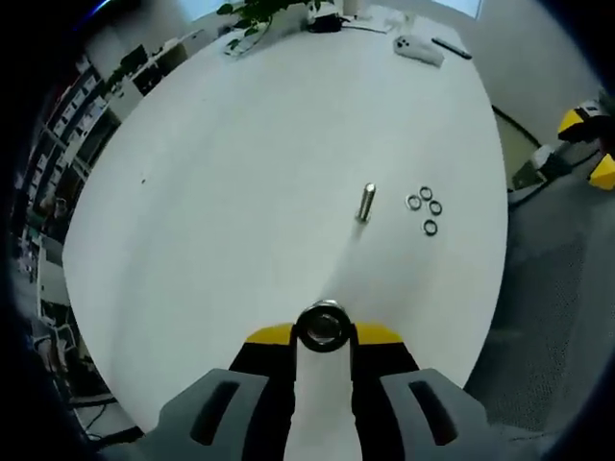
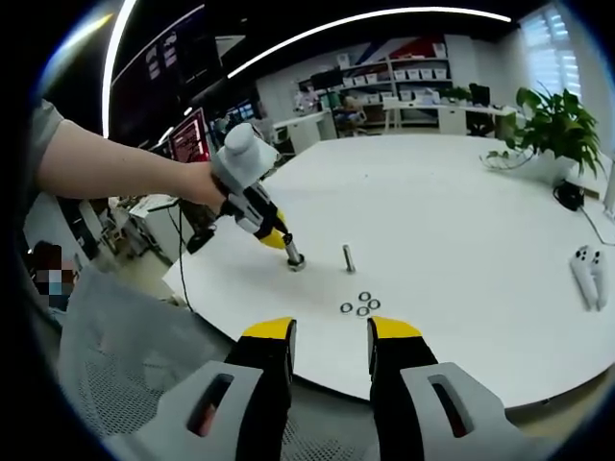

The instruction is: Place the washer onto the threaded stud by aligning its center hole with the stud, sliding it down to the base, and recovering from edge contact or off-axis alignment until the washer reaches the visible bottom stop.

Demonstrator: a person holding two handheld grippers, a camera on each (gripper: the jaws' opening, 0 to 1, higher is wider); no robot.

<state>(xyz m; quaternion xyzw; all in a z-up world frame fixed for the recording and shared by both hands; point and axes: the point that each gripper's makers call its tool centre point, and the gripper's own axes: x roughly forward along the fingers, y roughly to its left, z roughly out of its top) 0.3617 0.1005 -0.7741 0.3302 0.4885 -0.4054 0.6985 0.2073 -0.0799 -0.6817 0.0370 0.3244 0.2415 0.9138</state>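
Left gripper (image 1: pixel 324 336) pinching a washer (image 1: pixel 323 327) between its yellow-tipped jaws, the ring's hole facing the camera, hovering over the near part of the white tabletop (image 1: pixel 240 173). Same left gripper (image 2: pixel 291 255) showing in the right gripper view, carried by a person's hand (image 2: pixel 197 187), tilting downward with the washer (image 2: pixel 295 261) at its tip just above or on the tabletop (image 2: pixel 452 211); which one, hard to tell. Standing upright farther out, the threaded stud (image 1: pixel 366 203), apart from the held washer and bare of any ring as far as visible. Seen from the right gripper view, the stud (image 2: pixel 349 258) rising just beside the left gripper's tip. Lying flat near the stud, four spare washers (image 1: pixel 424 210) clustered together, also visible as a small group (image 2: pixel 361 305) in the right gripper view.

Right gripper (image 2: pixel 330 334) resting open, jaws spread with nothing between them, hanging at the tabletop's near edge, well short of the spare washers.

Sitting toward the far edge, a white controller (image 1: pixel 418 48) and a dark remote-like bar (image 1: pixel 452 48), with a potted plant (image 1: pixel 259 12) beyond. In the right gripper view, the plant (image 2: pixel 550 125) and controller (image 2: pixel 588 274) appearing off at the right.
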